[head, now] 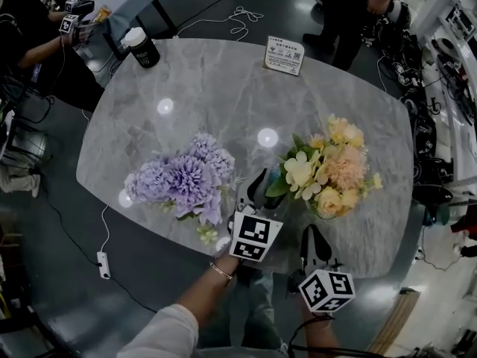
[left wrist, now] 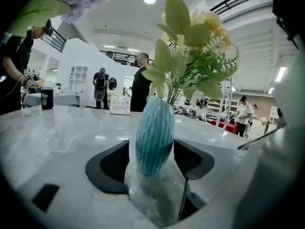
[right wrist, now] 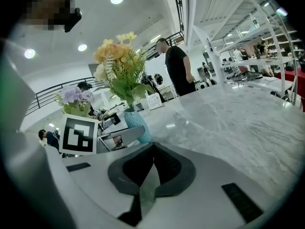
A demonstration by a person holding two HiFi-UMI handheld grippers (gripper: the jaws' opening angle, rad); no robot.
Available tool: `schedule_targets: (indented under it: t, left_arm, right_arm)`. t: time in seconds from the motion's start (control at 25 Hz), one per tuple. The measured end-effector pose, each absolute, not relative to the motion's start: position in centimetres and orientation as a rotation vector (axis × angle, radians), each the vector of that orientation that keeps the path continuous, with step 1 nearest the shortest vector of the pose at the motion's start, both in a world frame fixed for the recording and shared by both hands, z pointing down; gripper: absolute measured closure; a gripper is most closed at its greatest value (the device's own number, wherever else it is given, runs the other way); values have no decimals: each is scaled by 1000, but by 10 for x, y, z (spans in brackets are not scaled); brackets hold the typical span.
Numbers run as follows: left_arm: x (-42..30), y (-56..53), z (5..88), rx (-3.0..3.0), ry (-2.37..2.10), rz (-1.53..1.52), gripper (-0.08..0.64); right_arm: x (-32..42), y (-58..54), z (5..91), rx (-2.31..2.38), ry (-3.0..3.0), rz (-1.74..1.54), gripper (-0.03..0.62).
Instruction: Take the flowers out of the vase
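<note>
A ribbed teal vase [left wrist: 155,128] stands near the table's front edge with a yellow and peach bouquet [head: 328,170] in it. My left gripper [left wrist: 151,149] is open. The vase's lower body sits between its black fingers [left wrist: 112,168] with a thin gap on the left side, and I see no pressing. A purple bunch of flowers [head: 182,181] lies on the marble table [head: 223,95] to the left of the vase. My right gripper [right wrist: 151,149] is shut on nothing, low and to the right of the vase [right wrist: 138,123], near the table's edge [head: 311,241].
A black cup with a white lid [head: 140,47] and a small sign card [head: 284,55] stand at the table's far side. People stand beyond the table at the far left and far right. A power strip [head: 103,265] lies on the floor at the left.
</note>
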State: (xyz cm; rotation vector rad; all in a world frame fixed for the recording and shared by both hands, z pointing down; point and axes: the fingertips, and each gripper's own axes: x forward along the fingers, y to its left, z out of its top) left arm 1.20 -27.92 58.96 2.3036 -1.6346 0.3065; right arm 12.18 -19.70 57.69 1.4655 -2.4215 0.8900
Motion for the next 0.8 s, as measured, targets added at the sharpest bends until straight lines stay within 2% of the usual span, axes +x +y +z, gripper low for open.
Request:
schedule_targets:
  t: [0.8]
  left_arm:
    - [14, -277, 596, 2343, -1614, 373, 310]
  right_arm:
    - [95, -213, 565, 1374, -2540, 826, 584]
